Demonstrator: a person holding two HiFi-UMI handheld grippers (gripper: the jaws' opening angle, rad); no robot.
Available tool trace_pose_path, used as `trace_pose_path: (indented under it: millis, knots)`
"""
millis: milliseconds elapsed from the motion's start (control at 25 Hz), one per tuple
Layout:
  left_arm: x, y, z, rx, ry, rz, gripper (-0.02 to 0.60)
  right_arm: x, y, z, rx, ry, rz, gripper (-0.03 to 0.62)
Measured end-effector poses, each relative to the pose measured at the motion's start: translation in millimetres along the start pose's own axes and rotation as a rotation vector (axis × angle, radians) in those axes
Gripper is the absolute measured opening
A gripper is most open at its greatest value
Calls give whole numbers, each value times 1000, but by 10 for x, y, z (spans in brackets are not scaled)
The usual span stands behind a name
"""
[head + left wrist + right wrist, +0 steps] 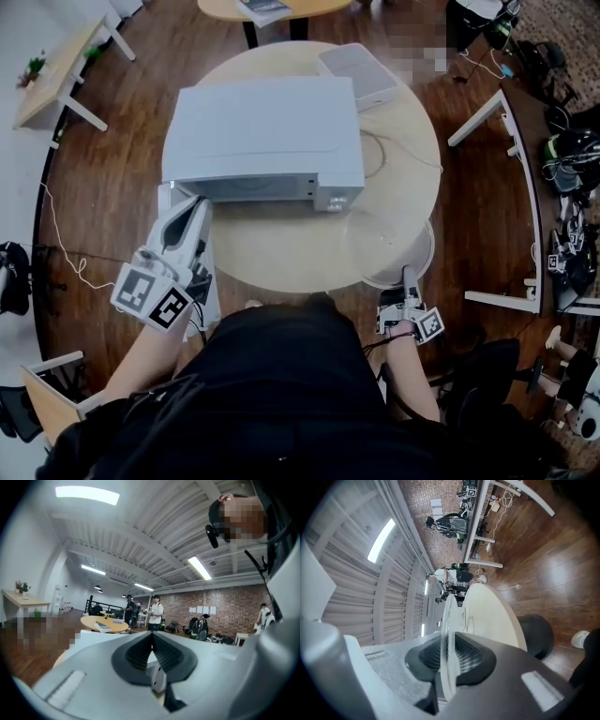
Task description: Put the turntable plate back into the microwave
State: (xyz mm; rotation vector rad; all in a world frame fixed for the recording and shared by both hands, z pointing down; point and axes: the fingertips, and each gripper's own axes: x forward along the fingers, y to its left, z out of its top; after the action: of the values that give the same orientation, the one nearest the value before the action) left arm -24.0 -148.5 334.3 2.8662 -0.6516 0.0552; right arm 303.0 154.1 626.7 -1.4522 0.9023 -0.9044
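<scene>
The white microwave [267,136] sits on the round table [281,253], with its front toward me. The clear glass turntable plate [394,246] lies over the table's near right edge. My right gripper [409,274] is shut on its near rim. In the right gripper view the plate [448,616] runs edge-on between the pads, and that gripper [447,645] pinches it. My left gripper [200,204] is at the microwave's front left corner, over a white panel [212,305] that sticks out toward me, apparently the door. In the left gripper view its gripper [151,641] has the pads together with nothing seen between them.
A white box [361,70] and a thin cable [380,150] lie on the table behind and right of the microwave. A yellow table [272,9] stands beyond. White desk frames [511,187] and gear line the right side. A dark chair [487,375] is at my right.
</scene>
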Motion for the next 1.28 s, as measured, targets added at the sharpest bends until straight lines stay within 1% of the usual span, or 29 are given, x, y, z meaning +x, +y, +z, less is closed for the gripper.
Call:
trace_pose_path:
  millis: [160,320,720,1280]
  knots:
    - [-34,31,-32,-21,-12,-16,-2,-112,182,-61,18,-23,45,37]
    - [-86,76,-80,-35,-15,-27,-2,-211,326,-168,19,-26,72,37]
    - [-281,233,-119,-60,-18,-53,-2,-285,453,-554,24,-17,76,38]
    - [-680,481,-141,-79,-21,-32,-2,-218,516,-1147,50,47,90,38]
